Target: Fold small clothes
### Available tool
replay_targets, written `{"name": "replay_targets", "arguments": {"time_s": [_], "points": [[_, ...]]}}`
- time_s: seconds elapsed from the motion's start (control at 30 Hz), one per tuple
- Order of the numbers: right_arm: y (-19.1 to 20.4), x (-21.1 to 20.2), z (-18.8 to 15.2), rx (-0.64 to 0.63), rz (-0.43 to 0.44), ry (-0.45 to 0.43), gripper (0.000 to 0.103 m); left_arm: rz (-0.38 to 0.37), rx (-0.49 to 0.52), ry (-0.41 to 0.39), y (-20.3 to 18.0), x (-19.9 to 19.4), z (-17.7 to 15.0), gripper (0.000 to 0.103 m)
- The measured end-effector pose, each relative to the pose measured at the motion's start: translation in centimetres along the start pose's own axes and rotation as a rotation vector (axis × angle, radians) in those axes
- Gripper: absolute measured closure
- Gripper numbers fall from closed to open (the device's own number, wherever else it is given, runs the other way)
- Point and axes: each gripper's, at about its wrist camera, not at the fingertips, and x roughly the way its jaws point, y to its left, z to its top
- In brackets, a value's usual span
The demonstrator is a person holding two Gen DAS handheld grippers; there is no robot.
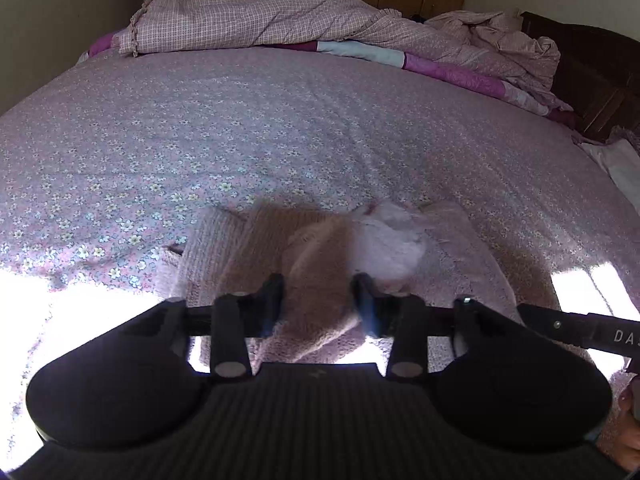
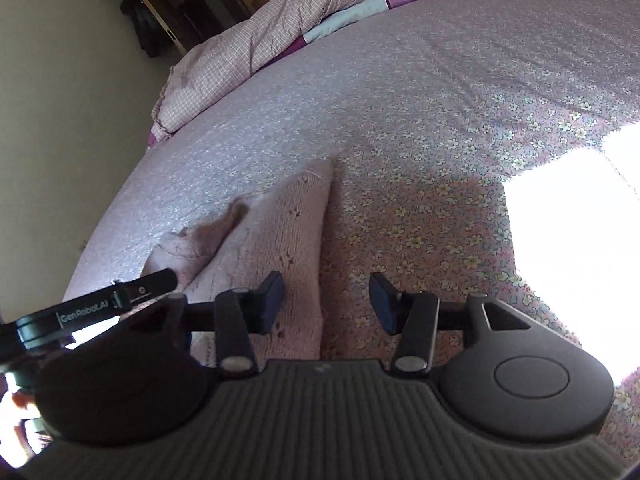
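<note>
A small pink knitted garment (image 1: pixel 248 248) lies on the bed near its front edge, with a white fluffy part (image 1: pixel 390 240) on top. My left gripper (image 1: pixel 318 300) has its jaws apart, with a raised fold of the pink knit (image 1: pixel 320 280) standing between the fingers; the frame is blurred there and I cannot tell whether they pinch it. In the right wrist view the garment (image 2: pixel 276 232) lies at the left. My right gripper (image 2: pixel 326 300) is open and empty, over the garment's right edge and the sheet.
The bed has a pink floral sheet (image 1: pixel 240 128). A crumpled checked quilt (image 1: pixel 240 20) lies along the far side. A dark wooden headboard (image 1: pixel 592 76) stands at the right. Bright sunlight patches (image 2: pixel 568 220) wash out the near sheet. The left gripper's body (image 2: pixel 92 312) shows at left in the right wrist view.
</note>
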Motion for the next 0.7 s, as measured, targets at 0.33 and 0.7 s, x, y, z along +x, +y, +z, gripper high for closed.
{"name": "replay_targets", "arguments": {"time_s": [0.33, 0.7], "points": [[0.2, 1.2, 0.3, -0.020, 0.123, 0.027, 0.045, 0.121, -0.122, -0.090, 3.4, -3.7, -0.1, 0.088], [4.4, 1.8, -1.3, -0.205, 0.117, 0.030, 0.041, 0.160, -0.224, -0.026, 7.4, -5.5, -1.7, 0.094]]}}
